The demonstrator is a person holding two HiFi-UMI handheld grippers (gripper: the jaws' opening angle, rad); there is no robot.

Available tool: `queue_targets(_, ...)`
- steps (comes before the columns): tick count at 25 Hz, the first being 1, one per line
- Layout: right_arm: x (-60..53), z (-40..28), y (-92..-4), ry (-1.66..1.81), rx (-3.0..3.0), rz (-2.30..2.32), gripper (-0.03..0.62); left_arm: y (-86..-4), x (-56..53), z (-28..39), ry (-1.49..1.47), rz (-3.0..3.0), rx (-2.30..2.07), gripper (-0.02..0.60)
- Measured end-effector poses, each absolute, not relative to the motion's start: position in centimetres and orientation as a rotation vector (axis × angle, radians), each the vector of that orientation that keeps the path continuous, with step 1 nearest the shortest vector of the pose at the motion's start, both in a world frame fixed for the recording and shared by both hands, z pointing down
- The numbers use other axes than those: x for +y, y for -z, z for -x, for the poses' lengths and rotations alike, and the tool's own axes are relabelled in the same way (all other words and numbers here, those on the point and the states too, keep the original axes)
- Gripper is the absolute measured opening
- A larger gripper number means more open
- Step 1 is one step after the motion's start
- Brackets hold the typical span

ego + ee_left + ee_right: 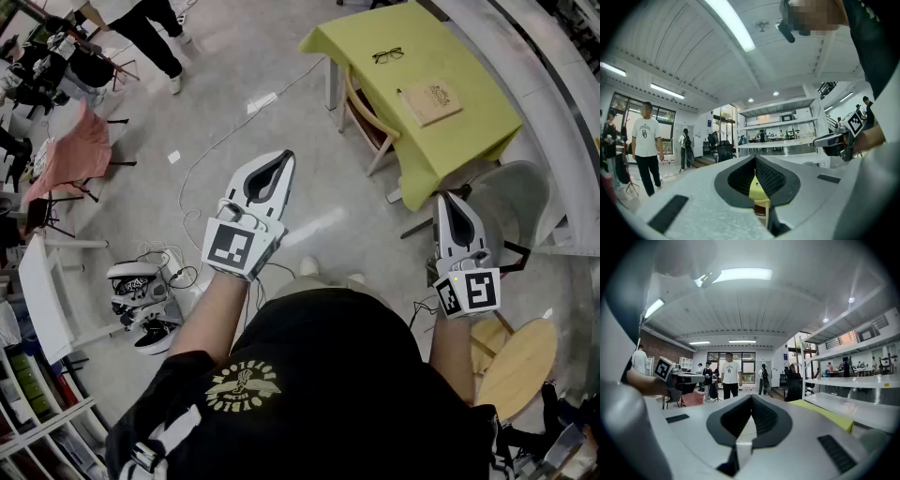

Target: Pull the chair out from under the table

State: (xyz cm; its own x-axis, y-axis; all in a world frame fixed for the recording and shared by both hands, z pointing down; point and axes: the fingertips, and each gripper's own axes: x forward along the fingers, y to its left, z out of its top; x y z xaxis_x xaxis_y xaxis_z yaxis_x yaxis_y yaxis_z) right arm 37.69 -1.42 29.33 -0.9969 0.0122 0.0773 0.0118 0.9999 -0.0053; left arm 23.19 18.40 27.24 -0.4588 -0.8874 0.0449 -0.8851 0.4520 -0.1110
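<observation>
A wooden chair (pixel 362 114) is tucked under the left side of a table with a yellow-green cloth (pixel 469 131) at the upper right of the head view. Glasses (pixel 388 54) and a brown book (pixel 429 102) lie on the cloth. My left gripper (pixel 280 156) is shut and empty, held level over the floor, well short of the chair. My right gripper (pixel 447 198) is also shut and empty, near the table's front corner. In the left gripper view the shut gripper (pixel 755 158) points at the yellow table and a pale chair leg (pixel 761 207). The right gripper view shows its gripper (pixel 751 397) shut, with the table's cloth (pixel 825 414) to its right.
A grey chair (pixel 517 192) stands to the right of the table and a round wooden stool (pixel 520 364) by my right side. Cables and a black-and-white device (pixel 141 292) lie on the floor at the left. A pink-draped chair (pixel 70 155) and a standing person (pixel 150 28) are farther off.
</observation>
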Motion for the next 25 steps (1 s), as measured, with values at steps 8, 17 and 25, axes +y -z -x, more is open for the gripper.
queue_targets(8, -0.8, -36.3, -30.0, 0.004, -3.032, -0.016, 0.011, -28.7, 19.0, -21.2, 0.168, 1.674, 2.686, 0.009)
queue_targets(17, 0.8, -35.0, -28.6, -0.006, -3.067, -0.11, 0.011, -27.9, 20.8, -18.9, 0.156, 1.724, 2.62, 0.009)
queue_targets(25, 1.7, -34.4, -29.3, -0.001, -3.067, -0.085, 0.011, -29.0, 21.8, -17.1, 0.105, 1.729, 2.633, 0.009)
